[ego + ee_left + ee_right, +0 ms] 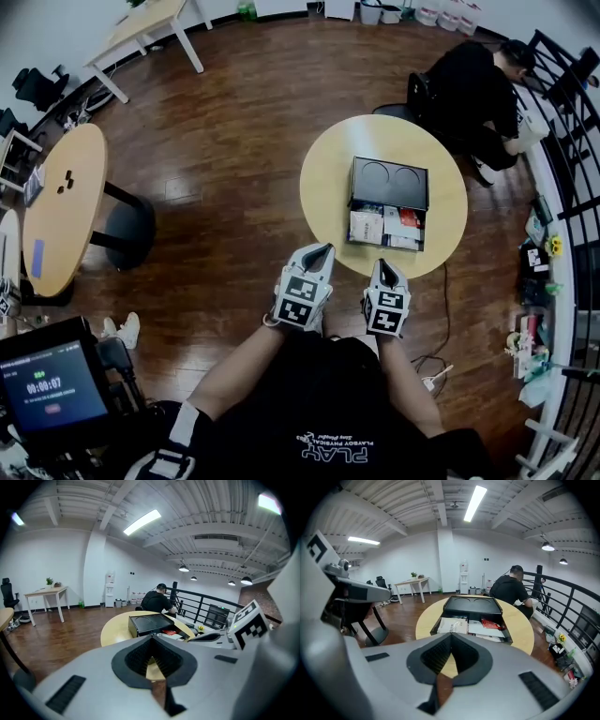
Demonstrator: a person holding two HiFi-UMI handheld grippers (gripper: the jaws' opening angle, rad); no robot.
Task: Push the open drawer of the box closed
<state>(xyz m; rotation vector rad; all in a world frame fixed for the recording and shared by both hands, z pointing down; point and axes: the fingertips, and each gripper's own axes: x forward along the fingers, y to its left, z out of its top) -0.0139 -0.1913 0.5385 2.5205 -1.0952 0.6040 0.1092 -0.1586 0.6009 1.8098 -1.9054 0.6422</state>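
A black box point(389, 183) lies on the round yellow table point(328, 178). Its open drawer point(386, 227) sticks out toward me and holds white papers and a red packet. My left gripper point(323, 248) hovers at the table's near edge, left of the drawer, jaws shut and holding nothing. My right gripper point(383, 264) is shut too, just short of the drawer's front and apart from it. In the left gripper view the left gripper point(152, 637) points at the box point(150, 623) from its left side. In the right gripper view the right gripper point(451, 634) faces the drawer point(471, 627) head on.
A person in black point(473, 84) sits at the table's far right side. A black railing point(562, 187) runs along the right. A second round table point(61, 206) stands at the left, a rectangular one point(141, 28) at the far left. A timer screen point(47, 384) sits at bottom left.
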